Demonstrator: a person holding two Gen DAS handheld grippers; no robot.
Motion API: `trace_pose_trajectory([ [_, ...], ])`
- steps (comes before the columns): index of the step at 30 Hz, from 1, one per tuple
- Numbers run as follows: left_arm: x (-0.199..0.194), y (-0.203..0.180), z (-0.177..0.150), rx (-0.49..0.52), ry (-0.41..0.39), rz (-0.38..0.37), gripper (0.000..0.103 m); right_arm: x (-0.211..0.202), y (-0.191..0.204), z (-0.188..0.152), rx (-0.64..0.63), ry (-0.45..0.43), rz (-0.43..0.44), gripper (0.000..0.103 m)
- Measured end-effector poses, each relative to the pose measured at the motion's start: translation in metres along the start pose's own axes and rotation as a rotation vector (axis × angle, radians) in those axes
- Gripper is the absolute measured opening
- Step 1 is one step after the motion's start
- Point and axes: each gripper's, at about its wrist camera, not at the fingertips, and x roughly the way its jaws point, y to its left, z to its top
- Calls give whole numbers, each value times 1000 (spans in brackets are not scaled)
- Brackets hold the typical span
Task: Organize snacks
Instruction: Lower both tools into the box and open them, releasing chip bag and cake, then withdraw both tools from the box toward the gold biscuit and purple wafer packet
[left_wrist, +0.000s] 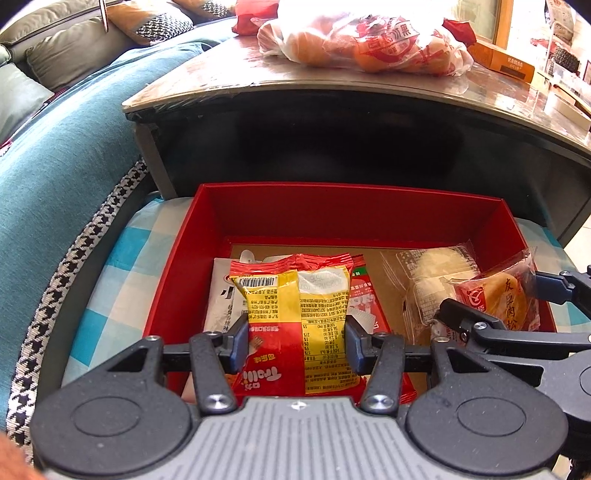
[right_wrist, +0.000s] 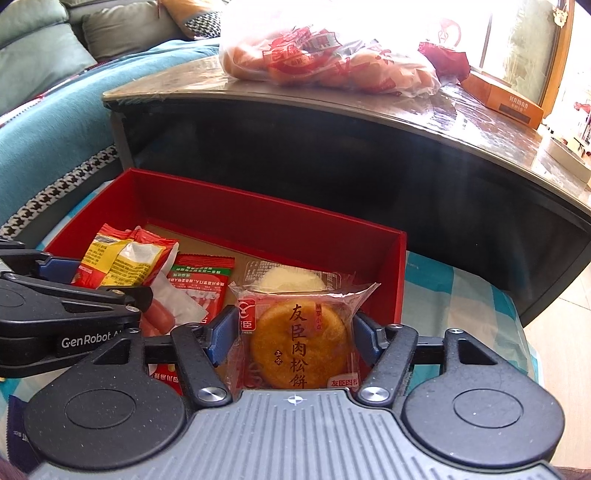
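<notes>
both claws hang over the open red box (left_wrist: 369, 218), each carrying one snack. the left claw (left_wrist: 295, 343) is closed onto a yellow-and-red snack bag (left_wrist: 295, 314), its blue pads pressing the bag's two side edges so the packet stands upright with its printed back facing the camera; gripping at the edges seems meant to spare the contents from being crushed. the right claw (right_wrist: 295, 336) is likewise clamped on a meat floss cake (right_wrist: 301, 343) in clear wrap, the pads pinching the wrapper at either side of the round golden cake, not the cake itself.

the box sits on a blue-and-white checked cushion (left_wrist: 118, 266) in front of a low dark counter (left_wrist: 332, 92), and a big bag of buns (left_wrist: 362, 37) and an orange carton (left_wrist: 506, 59) lie up on that counter top. inside the box, on its brown cardboard floor, a white packet (left_wrist: 221, 291) and a red sausage packet (right_wrist: 199, 288) lie flat towards the left, with a pale round pastry in clear wrap (right_wrist: 288, 278) further right.

the two held snacks line up with those groups: the bag over the left-hand packets, the cake just in front of the pale pastry. my reading is that like goes with like, so each claw is poised to lower and let go on its own side. whether either snack already touches the floor of the box i cannot tell.
</notes>
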Motion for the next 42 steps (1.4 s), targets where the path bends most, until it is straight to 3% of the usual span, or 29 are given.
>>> trace_pose_trajectory([
  [20, -21, 8, 5, -20, -63, -5, 92, -12, -6, 3, 33, -40, -9, 82],
  [36, -37, 20, 5, -53, -88, -22, 94, -27, -17, 8, 74, -66, 1, 83],
  [42, -39, 24, 4, -56, -89, -24, 94, -30, -20, 10, 140, -60, 106, 83],
])
